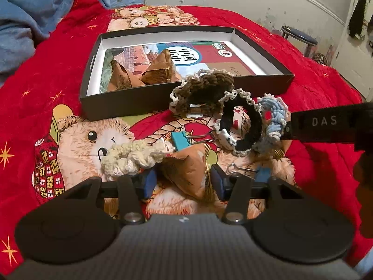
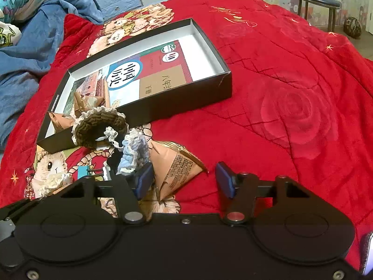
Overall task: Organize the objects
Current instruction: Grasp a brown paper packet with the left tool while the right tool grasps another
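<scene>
Left tool (image 1: 183, 182): low over the red blanket (image 1: 314, 88), pointing toward the black box (image 1: 130, 102). Fingers apart, blue pads (image 1: 149, 182) on either side of a brown triangular packet (image 1: 186, 168); contact with the packet cannot be confirmed. Packet lies on the blanket, on the printed bear. Cream scrunchie (image 1: 130, 156) touches the left pad side; a blue binder clip (image 1: 180, 138) sits just beyond the packet; a second clip (image 1: 261, 173) lies behind the right finger.

Right tool (image 2: 184, 182): also low, angled toward the box from the right. Fingers wide apart, nothing between them but blanket and the edge of the same packet (image 2: 177, 165). In the left wrist view its black finger (image 1: 326, 123) enters from the right, level, tip at the light blue scrunchie (image 1: 274, 119).

Scrunchies: brown one (image 1: 202, 88) leans against the near wall of the box, outside it; black one (image 1: 247, 121) stands beside it, touching the light blue one.

Box open, on the blanket beyond the pile. Inside: a book (image 1: 209, 58) flat on the bottom, two more brown packets (image 1: 158, 70) at the left end.

Blue bedding (image 1: 23, 23) bunched at the far left; stool (image 1: 298, 37) beyond the bed.
</scene>
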{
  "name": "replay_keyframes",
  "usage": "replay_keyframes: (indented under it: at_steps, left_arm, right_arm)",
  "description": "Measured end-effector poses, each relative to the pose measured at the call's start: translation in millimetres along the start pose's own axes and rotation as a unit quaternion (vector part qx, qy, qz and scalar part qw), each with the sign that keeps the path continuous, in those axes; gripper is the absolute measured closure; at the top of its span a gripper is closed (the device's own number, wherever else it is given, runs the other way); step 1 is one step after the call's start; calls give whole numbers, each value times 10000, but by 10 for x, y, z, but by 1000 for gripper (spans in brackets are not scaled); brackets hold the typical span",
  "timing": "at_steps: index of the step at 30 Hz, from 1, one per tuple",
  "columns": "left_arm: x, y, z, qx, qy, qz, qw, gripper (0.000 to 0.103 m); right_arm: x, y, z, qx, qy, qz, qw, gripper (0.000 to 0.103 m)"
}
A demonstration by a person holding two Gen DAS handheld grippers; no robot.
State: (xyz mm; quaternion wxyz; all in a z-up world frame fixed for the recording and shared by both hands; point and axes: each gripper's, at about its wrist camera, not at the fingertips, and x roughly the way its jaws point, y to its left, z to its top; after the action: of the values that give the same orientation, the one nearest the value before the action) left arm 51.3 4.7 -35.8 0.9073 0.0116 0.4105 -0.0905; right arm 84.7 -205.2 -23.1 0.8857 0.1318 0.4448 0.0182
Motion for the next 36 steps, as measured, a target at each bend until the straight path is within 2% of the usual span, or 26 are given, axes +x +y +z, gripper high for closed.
replay_keyframes:
  at_steps: [2, 3, 8, 28, 36]
  left_arm:
    - [1, 8, 4, -30, -6, -2, 10000, 57]
    - [3, 14, 9, -43, -10, 10, 10000, 58]
    - [6, 8, 8, -19, -9, 26, 10000, 59]
    - [-43, -13, 20, 14, -42, -54, 10000, 64]
    - [-66, -21, 27, 21, -71, -95, 9999, 65]
  right_arm:
    - [6, 14, -3, -51, 6, -55, 10000, 53]
    - [6, 22, -6, -100, 3, -83, 9999, 56]
    - [0, 38, -14, -149, -11, -137, 9998, 59]
    - [-61, -34, 3, 61, 81, -129, 9999, 60]
    - [-100, -16, -4, -2, -55, -239, 9997, 60]
